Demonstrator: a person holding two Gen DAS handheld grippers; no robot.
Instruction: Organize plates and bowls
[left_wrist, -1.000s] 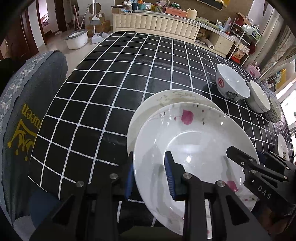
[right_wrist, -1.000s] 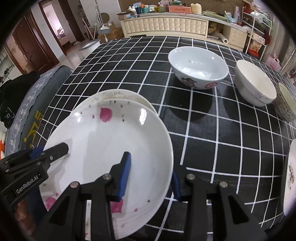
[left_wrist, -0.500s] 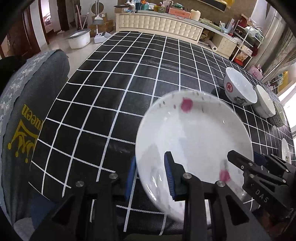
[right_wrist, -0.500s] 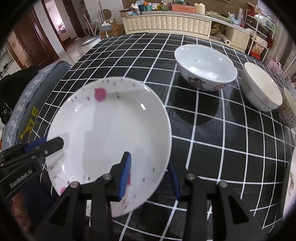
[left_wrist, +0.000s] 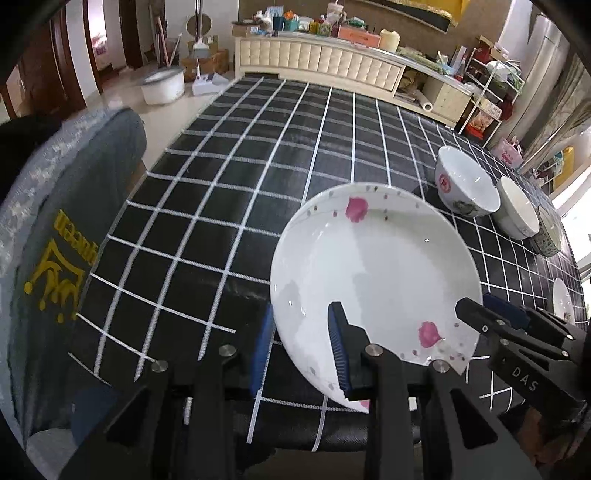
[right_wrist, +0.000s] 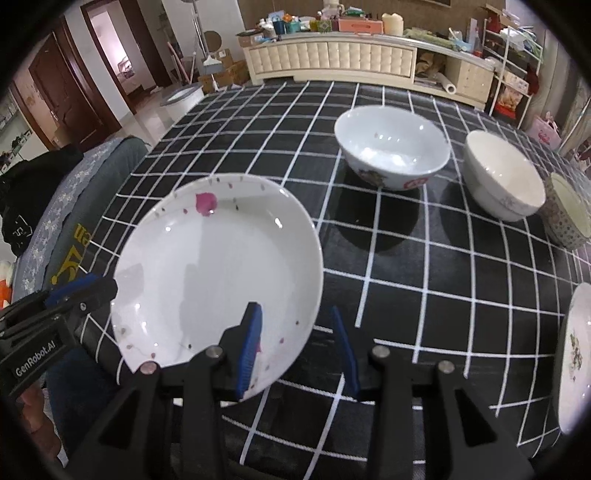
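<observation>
1. Two grippers hold one round white plate (left_wrist: 376, 266) by opposite edges, tilted and lifted clear of the table (left_wrist: 236, 192). Its glazed face is glossy, scattered with pink petal blotches and small grey flecks.
2. Seen from the left wrist, the left gripper (left_wrist: 301, 347) is clamped on the plate's rim at about 7 o'clock: one ribbed blue pad lies on the plate's face, the other sits behind the edge.
3. Seen from the right wrist, the right gripper (right_wrist: 295, 347) grasps the rim at about 5 o'clock, one blue pad over the face and one beneath.
4. The grippers are matt black plastic with silver screw heads.
5. The table wears a black cloth crossed by thin white lines into squares, slightly shiny.
6. At 1 o'clock from the plate in the right wrist view stands a deep white bowl (right_wrist: 391, 147) with a red mark and painted pattern on its outer wall.
7. Just beside it, toward 2 o'clock, is a plain cream bowl (right_wrist: 502, 177), and next to that a speckled bowl (right_wrist: 567, 214), close enough that I cannot tell whether they touch.
8. At 3 o'clock, cut by the picture's edge, lies another white plate (right_wrist: 574, 354) with a faint floral print.
9. At 9 o'clock a grey padded chair back (left_wrist: 55, 229) with yellow lettering stands against the table edge.
</observation>
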